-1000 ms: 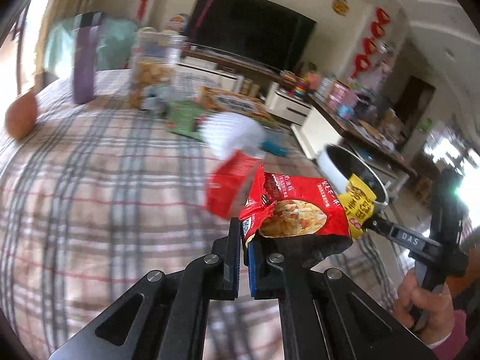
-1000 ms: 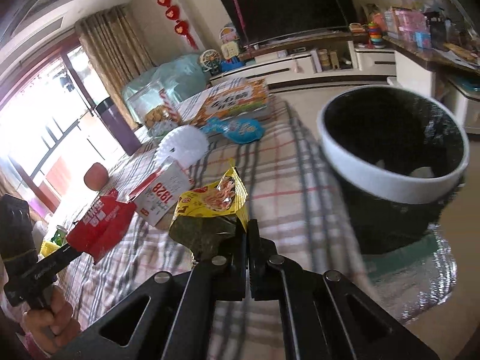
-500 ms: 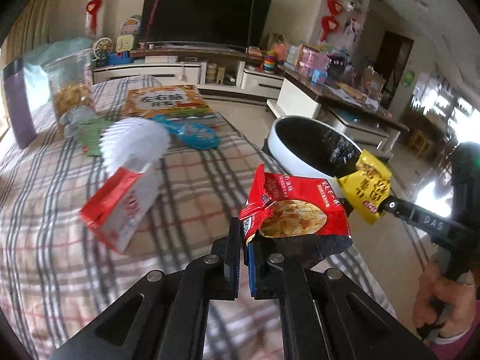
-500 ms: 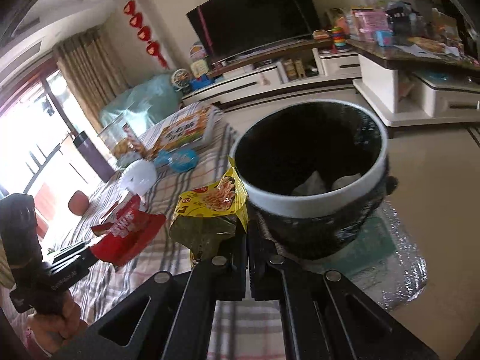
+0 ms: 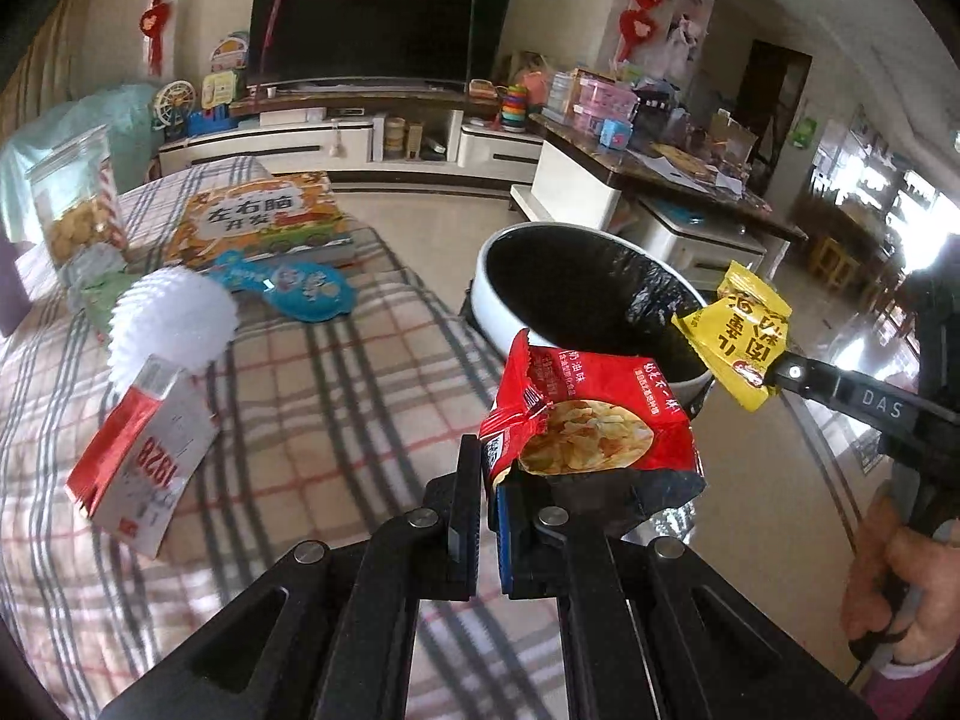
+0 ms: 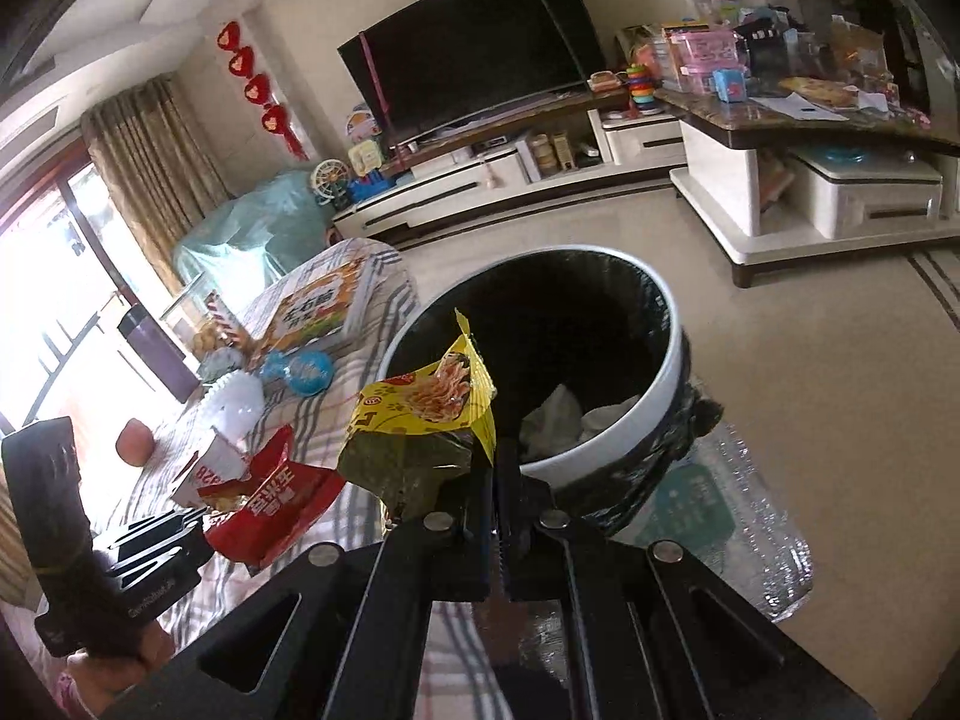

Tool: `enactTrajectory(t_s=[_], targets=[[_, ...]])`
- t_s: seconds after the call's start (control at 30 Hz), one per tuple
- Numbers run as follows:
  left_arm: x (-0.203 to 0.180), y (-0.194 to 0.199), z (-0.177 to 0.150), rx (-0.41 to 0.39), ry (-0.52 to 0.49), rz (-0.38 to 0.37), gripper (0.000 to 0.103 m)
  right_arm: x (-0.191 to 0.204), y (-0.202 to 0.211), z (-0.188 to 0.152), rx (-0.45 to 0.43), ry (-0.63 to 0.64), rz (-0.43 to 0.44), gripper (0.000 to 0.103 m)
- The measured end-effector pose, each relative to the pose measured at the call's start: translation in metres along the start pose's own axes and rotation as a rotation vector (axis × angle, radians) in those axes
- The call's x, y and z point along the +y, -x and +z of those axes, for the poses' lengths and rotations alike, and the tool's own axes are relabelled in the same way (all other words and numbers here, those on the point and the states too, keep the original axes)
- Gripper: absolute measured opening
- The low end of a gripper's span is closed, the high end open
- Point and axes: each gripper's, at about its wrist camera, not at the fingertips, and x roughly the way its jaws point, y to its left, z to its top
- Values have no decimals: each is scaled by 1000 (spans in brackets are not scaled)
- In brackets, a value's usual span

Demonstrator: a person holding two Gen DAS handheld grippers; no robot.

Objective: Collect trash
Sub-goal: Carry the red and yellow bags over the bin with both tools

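Observation:
My left gripper (image 5: 485,468) is shut on an opened red snack bag (image 5: 591,420), held in the air just short of the white trash bin (image 5: 498,306) lined with a black bag. My right gripper (image 6: 501,468) is shut on a yellow snack bag (image 6: 426,414) and holds it at the bin's near rim (image 6: 600,450). The yellow bag (image 5: 735,342) hangs over the bin's right rim in the left wrist view. The red bag (image 6: 270,504) shows to the left in the right wrist view. White crumpled paper (image 6: 570,414) lies inside the bin.
On the plaid-covered table (image 5: 300,396) lie a red-and-white carton (image 5: 138,462), a white paper fan (image 5: 174,318), a blue wrapper (image 5: 300,291), a picture book (image 5: 264,222) and a clear snack jar (image 5: 75,192). A TV stand and a white coffee table (image 6: 810,180) stand beyond.
Both grippers have swung right from over the table towards the bin, carrying their bags. The bin is now close and the yellow bag is at its rim.

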Motion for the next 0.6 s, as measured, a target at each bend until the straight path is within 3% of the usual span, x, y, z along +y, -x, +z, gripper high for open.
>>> enactTrajectory(t_s=[0.6], targets=[[-23, -48, 47, 13, -12, 4, 3, -24, -21, 31, 48, -2, -55, 3]])
